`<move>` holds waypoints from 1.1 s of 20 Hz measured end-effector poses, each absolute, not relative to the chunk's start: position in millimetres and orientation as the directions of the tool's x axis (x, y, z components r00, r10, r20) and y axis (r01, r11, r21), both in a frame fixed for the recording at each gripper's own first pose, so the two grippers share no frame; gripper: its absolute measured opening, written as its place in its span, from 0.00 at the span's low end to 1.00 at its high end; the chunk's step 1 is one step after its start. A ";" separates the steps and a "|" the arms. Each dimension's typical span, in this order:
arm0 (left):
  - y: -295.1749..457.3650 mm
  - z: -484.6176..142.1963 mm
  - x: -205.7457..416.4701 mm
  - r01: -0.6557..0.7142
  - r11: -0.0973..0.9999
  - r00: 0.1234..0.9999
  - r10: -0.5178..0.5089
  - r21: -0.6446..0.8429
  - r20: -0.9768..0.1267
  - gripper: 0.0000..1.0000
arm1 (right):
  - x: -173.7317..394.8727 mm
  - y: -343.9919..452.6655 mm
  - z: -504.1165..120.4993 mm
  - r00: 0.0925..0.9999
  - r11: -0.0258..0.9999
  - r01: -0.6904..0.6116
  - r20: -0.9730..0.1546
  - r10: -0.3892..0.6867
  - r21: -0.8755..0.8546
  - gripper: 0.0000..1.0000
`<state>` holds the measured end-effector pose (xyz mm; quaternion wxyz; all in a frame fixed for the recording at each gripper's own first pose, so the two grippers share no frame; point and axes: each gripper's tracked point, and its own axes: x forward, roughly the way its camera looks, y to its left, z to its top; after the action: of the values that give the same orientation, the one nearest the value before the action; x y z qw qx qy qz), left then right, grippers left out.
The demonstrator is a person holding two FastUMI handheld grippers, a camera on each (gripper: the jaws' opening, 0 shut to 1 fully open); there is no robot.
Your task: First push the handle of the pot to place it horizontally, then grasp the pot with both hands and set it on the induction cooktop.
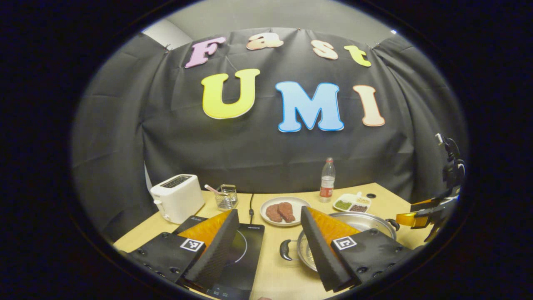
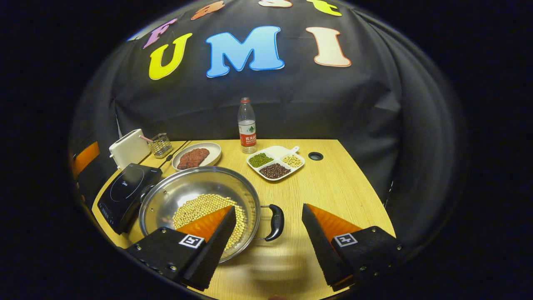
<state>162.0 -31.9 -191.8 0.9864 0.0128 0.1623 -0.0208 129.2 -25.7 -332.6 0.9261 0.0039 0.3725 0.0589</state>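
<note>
Spread wide, right gripper point(image 2: 268, 241) straddled pot point(image 2: 200, 204) handle point(image 2: 275, 222), untouched, above bare table point(image 2: 333, 187). Left gripper point(image 1: 268, 246) likewise wide, between cooktop point(image 1: 243, 250) and pot rim.

The right gripper point(image 2: 268, 233) hangs open above the table point(image 2: 333, 187), the pot's right handle point(image 2: 275, 221) between its fingers. The pot point(image 2: 200, 204) holds soybeans point(image 2: 200, 208). The induction cooktop point(image 2: 125, 193) lies at nine o'clock of the pot, touching its rim.

You get dim, warm overhead light; the wooden table point(image 2: 333, 183) stays brightest. Glare streaks the steel pot point(image 2: 200, 196). Edges bow with fisheye distortion, and the foreground table blurs softly.
</note>
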 end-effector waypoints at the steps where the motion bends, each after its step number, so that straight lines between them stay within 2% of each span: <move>1: -35.1 -200.1 166.1 0.061 0.998 0.940 -0.054 0.009 -0.336 0.99 | 129.9 -24.2 -334.3 0.714 0.993 -0.101 -0.692 0.110 0.054 0.98; 3: -43.4 -220.4 173.2 0.088 0.996 0.923 -0.086 -0.013 -0.375 0.99 | 130.7 -22.5 -340.3 0.707 0.994 -0.092 -0.699 0.109 0.062 0.97; 6: -53.8 -251.8 183.3 0.116 0.993 0.891 -0.116 -0.028 -0.438 0.94 | 132.3 -22.2 -349.6 0.692 0.994 -0.086 -0.714 0.110 0.070 0.97; 9: -63.8 -279.7 191.0 0.146 0.989 0.859 -0.139 -0.025 -0.492 1.00 | 134.7 -24.0 -360.1 0.677 0.994 -0.086 -0.728 0.111 0.071 0.97; 12: -71.6 -308.3 198.4 0.169 0.985 0.823 -0.154 -0.023 -0.547 0.94 | 136.2 -27.7 -369.6 0.658 0.994 -0.079 -0.745 0.105 0.070 0.98; 13: -73.7 -319.1 198.7 0.175 0.984 0.809 -0.157 -0.023 -0.566 0.94 | 138.0 -28.7 -372.9 0.656 0.995 -0.078 -0.748 0.103 0.068 0.98; 14: -75.1 -329.8 200.3 0.177 0.984 0.795 -0.160 -0.027 -0.585 1.00 | 139.7 -29.1 -376.5 0.651 0.995 -0.079 -0.752 0.102 0.067 0.97; 15: -76.6 -341.2 201.5 0.177 0.984 0.781 -0.160 -0.032 -0.604 0.97 | 139.4 -29.6 -380.1 0.645 0.995 -0.079 -0.757 0.101 0.065 0.97; 18: -79.2 -369.1 204.9 0.162 0.986 0.737 -0.152 -0.047 -0.659 1.00 | 139.5 -29.2 -392.4 0.623 0.994 -0.082 -0.775 0.103 0.066 0.98; 22: -76.1 -392.8 202.9 0.144 0.989 0.697 -0.129 -0.039 -0.706 0.98 | 139.5 -28.9 -407.8 0.583 0.994 -0.078 -0.805 0.104 0.072 0.98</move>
<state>202.9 -76.1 -392.8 0.9210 0.0098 0.3822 -0.0740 139.5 -28.9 -407.8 0.8896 0.0144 0.4535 0.0512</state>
